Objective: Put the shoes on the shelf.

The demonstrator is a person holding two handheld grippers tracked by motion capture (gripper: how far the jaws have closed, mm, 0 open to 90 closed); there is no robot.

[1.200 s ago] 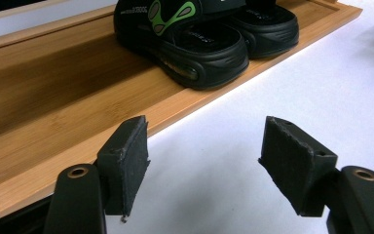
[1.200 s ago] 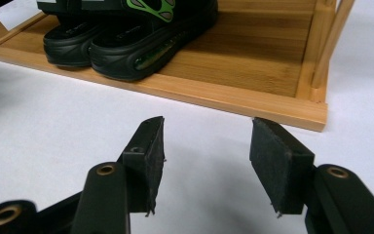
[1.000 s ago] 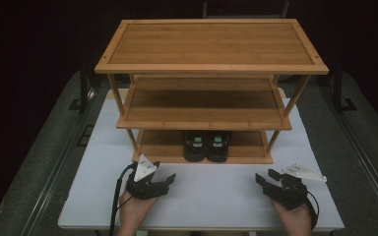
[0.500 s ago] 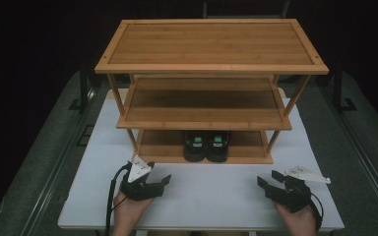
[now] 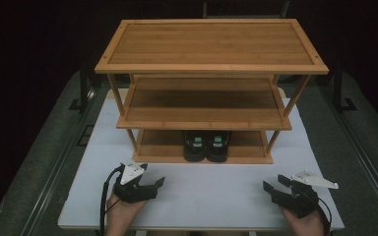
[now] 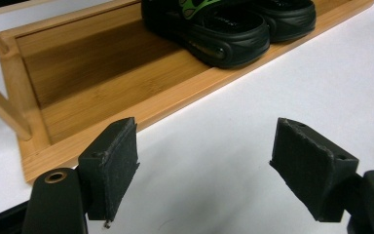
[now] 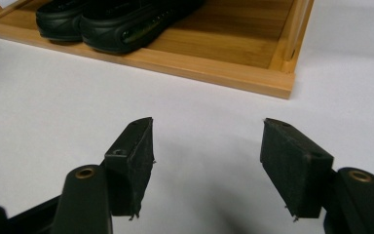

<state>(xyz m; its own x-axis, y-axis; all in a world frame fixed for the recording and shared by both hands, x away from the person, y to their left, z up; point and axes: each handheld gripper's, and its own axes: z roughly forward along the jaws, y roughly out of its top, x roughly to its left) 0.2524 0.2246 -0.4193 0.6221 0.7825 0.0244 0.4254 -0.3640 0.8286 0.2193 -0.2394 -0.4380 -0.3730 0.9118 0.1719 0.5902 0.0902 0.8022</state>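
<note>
Your left hand-held gripper point(image 5: 150, 186) is sitting at the lower left of the high view, jaws wide, nothing between them, and they have just been opening. Your right hand-held gripper point(image 5: 274, 188) is sitting at the lower right, also gaping empty over the white tabletop point(image 5: 211, 196), its jaws having widened within the last second too. The pair of black shoes point(image 5: 207, 146) is resting on the rack's bottom shelf point(image 5: 157, 147), just above frame centre, between both hands and beyond them. Their long axes are running away from you, heels facing you. Left is looking marginally nearer.
</note>
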